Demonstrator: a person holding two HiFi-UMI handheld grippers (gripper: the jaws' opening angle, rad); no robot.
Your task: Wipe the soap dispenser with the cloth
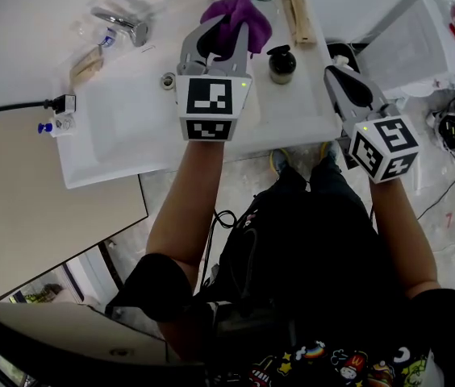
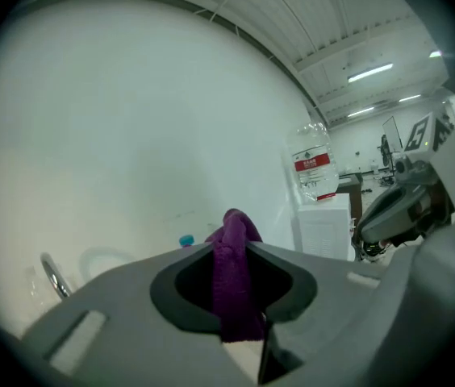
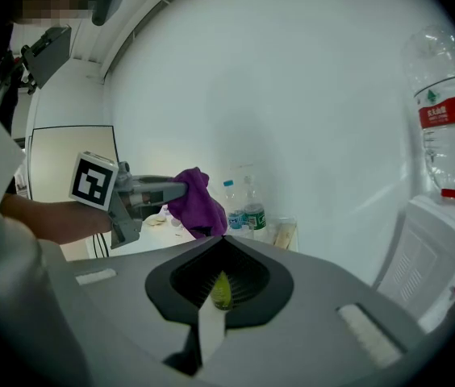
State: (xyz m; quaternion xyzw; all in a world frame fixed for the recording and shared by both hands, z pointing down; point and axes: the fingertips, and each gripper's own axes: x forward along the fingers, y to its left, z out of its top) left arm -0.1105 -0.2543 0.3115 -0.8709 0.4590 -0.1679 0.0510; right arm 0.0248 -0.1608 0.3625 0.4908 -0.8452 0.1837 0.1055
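A dark, round soap dispenser (image 1: 281,63) stands on the white counter, right of the basin. My left gripper (image 1: 226,35) hovers just left of it, shut on a purple cloth (image 1: 244,14) that bunches out past the fingertips. In the left gripper view the cloth (image 2: 235,272) hangs pinched between the closed jaws of that gripper (image 2: 240,252). My right gripper (image 1: 339,71) is at the counter's right end, right of the dispenser, with its jaws together. The right gripper view shows this gripper (image 3: 221,244) shut, the left gripper (image 3: 151,190) and the cloth (image 3: 197,201) ahead. The dispenser is hidden there.
The sink basin (image 1: 131,127) with a chrome faucet (image 1: 123,24) lies to the left. Small bottles (image 3: 248,208) and a wooden holder (image 1: 300,10) line the back wall. A white water dispenser (image 1: 421,47) with its jug (image 3: 445,127) stands to the right. A plug (image 1: 58,103) sits by the basin.
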